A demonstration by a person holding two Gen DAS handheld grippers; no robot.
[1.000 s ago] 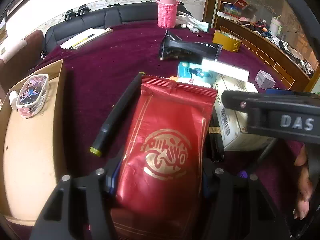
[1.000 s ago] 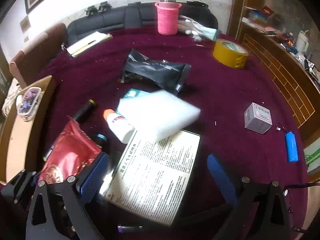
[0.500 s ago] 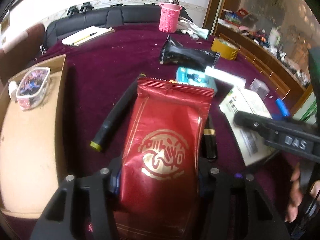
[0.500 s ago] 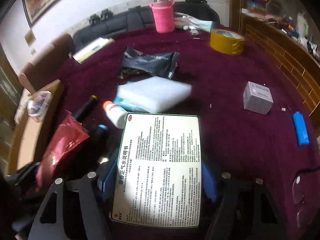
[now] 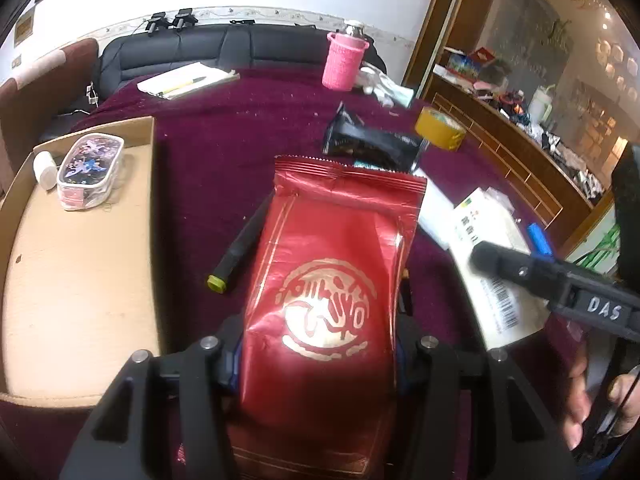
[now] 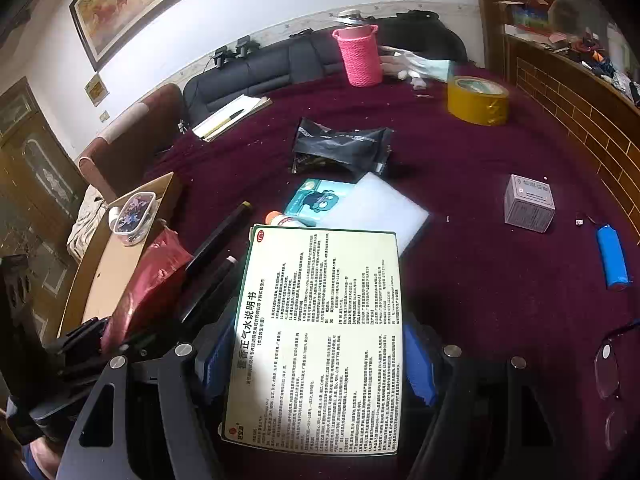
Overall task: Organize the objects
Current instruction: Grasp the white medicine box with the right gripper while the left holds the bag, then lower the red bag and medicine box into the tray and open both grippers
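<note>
Low in both frames: left claw [image 5: 320, 356] pinches soft, crinkly red foil pouch [image 5: 332, 280] by its sides; right claw [image 6: 316, 360] clamps stiff, light white printed carton [image 6: 320, 336] across its width, above maroon bench [image 6: 480, 280].

One red pouch [image 5: 332, 280], one tape roll [image 6: 478, 100], two boxes [image 6: 529, 203].

A broad table covered in dark maroon cloth [image 6: 500, 300] carries everything. At the far edge stand a bottle in a pink knitted sleeve [image 6: 359, 56] and an open white notebook with a pen [image 6: 230, 116]. A yellow tape roll [image 6: 478, 100] sits far right, a crumpled black foil pouch [image 6: 344, 150] in the middle. Right lie a small grey box [image 6: 529, 208] and a blue cylindrical battery [image 6: 612, 256]. A shallow cardboard tray [image 5: 80, 264] rests at the left.
</note>
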